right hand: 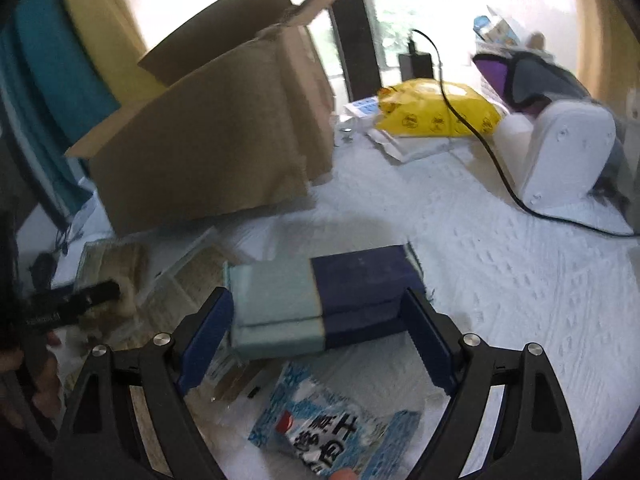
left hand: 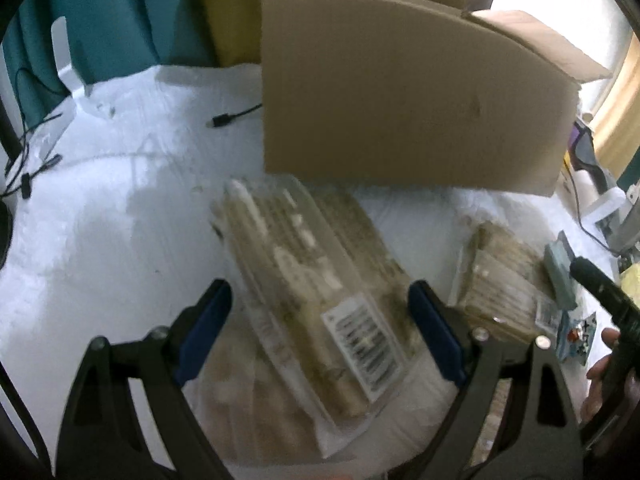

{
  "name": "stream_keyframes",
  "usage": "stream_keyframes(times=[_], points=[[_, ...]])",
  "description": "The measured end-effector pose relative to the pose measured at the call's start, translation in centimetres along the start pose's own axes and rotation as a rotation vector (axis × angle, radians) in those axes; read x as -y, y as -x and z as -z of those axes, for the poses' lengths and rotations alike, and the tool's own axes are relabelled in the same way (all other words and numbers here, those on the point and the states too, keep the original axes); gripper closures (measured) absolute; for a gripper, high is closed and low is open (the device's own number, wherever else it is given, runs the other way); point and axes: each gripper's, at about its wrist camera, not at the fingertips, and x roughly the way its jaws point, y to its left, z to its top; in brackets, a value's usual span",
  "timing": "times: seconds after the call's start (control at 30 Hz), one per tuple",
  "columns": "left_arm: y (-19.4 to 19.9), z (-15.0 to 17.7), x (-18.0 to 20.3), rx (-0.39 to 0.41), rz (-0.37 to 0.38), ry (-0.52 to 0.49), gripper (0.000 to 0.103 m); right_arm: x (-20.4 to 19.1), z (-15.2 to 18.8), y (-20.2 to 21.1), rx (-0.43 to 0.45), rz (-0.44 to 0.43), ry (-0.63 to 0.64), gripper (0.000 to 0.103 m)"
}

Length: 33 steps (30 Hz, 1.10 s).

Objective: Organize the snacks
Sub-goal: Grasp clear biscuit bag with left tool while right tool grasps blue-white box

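We hold both grippers wide open with nothing gripped. Our left gripper [left hand: 320,328] hangs over a clear packet of biscuits [left hand: 320,280] lying on the white cloth [left hand: 120,220] in front of the cardboard box [left hand: 400,100]. Our right gripper [right hand: 316,332] frames a two-tone box [right hand: 324,300]. The packet looks light, crinkly and breakable, so we would pinch its long sides gently; the box seems stiff.

One open cardboard box [left hand: 400,92]. Two clear packs of brown snack sticks [left hand: 320,280] show plainly. Two stacked two-tone blue boxes [right hand: 324,292]. One blue-and-white snack bag [right hand: 332,432]. One yellow bag [right hand: 436,110].
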Motion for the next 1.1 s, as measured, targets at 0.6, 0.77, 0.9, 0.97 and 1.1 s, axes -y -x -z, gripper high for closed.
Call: stream_keyframes(times=[0.6, 0.77, 0.9, 0.97, 1.1], points=[[-1.5, -1.5, 0.9, -0.051, 0.159, -0.067, 0.054, -0.9, -1.8, -3.2, -0.001, 0.194, -0.074, 0.012], [0.1, -0.6, 1.4, -0.016, 0.197, -0.085, 0.063, 0.2, -1.1, -2.2, 0.014, 0.221, -0.059, 0.063], [1.7, 0.4, 2.0, 0.027, 0.204, -0.128, 0.07, 1.6, -0.6, -1.1, 0.006, 0.191, -0.077, 0.066], [2.5, 0.7, 2.0, 0.053, 0.202, -0.138, 0.07, 2.2, -0.2, -0.5, 0.006, 0.169, -0.113, 0.066], [4.1, 1.1, 2.2, 0.098, 0.201, -0.137, 0.072, 3.0, 0.5, 0.8, 0.0, 0.144, -0.175, 0.051]])
